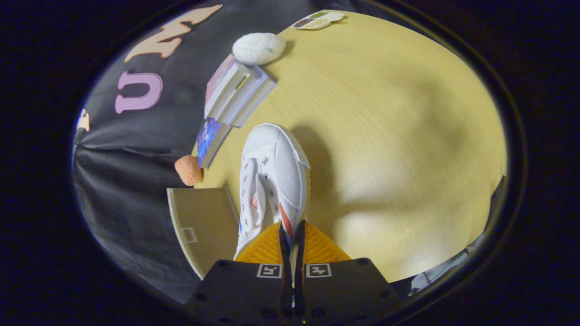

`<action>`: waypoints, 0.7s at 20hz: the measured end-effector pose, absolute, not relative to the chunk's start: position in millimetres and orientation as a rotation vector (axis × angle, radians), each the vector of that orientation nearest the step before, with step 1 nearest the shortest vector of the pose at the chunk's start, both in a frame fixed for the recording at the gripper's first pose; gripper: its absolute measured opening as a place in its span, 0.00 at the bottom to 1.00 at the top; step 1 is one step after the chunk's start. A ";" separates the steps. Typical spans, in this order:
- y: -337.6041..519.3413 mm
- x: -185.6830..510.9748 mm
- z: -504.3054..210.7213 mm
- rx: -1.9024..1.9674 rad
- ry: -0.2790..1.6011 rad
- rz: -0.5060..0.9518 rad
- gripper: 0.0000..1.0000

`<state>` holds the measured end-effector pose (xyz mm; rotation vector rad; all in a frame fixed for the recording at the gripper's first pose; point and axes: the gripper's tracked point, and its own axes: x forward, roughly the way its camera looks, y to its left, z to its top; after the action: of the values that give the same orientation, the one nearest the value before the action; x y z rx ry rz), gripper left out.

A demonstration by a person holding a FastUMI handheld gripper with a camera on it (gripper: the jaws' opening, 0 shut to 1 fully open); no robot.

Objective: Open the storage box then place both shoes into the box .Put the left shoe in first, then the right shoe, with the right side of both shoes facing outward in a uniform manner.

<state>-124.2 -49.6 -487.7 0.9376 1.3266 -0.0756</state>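
**Shoe pinched at the heel, carried above the table**

Nearest, the hand-held gripper [292,242] has its two orange fingers [317,249] drawn almost together, with the rear edge of a white shoe [272,181] pinched between them. The shoe points away from the fingers, toe forward, laces and tongue showing on its left half and mesh side panel on its right. It seems to hang above the table [385,136], judging from the shadow it casts to its right.

Just left of the fingers and partly under the shoe sits a tan flat panel [199,222] at the table's edge. It could be the storage box or its lid, but I cannot tell which, nor whether it is open.

Beyond the shoe's toe lies a stack of books [235,90], with a small orange ball [189,170] beside its near end and a white rounded object [259,48] at its far end. A small card [317,20] lies farthest off.

The step in hand looks like carrying one shoe toward the box; which shoe it is I cannot say. The next move calls for bringing it over the box opening, turning it so its right side faces outward, and lowering it before releasing.
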 end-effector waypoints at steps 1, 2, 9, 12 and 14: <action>-38.1 -114.3 -471.1 0.960 1.301 -0.045 0.05; -24.3 -103.4 -452.4 0.975 1.278 -0.005 0.05; 88.7 -50.6 -355.3 0.902 1.197 0.269 0.05; 139.5 -47.2 -341.8 0.867 1.212 0.354 0.05; 169.9 -44.6 -352.6 0.833 1.239 0.370 0.05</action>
<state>-44.6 169.9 -352.6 0.8325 1.2390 0.3703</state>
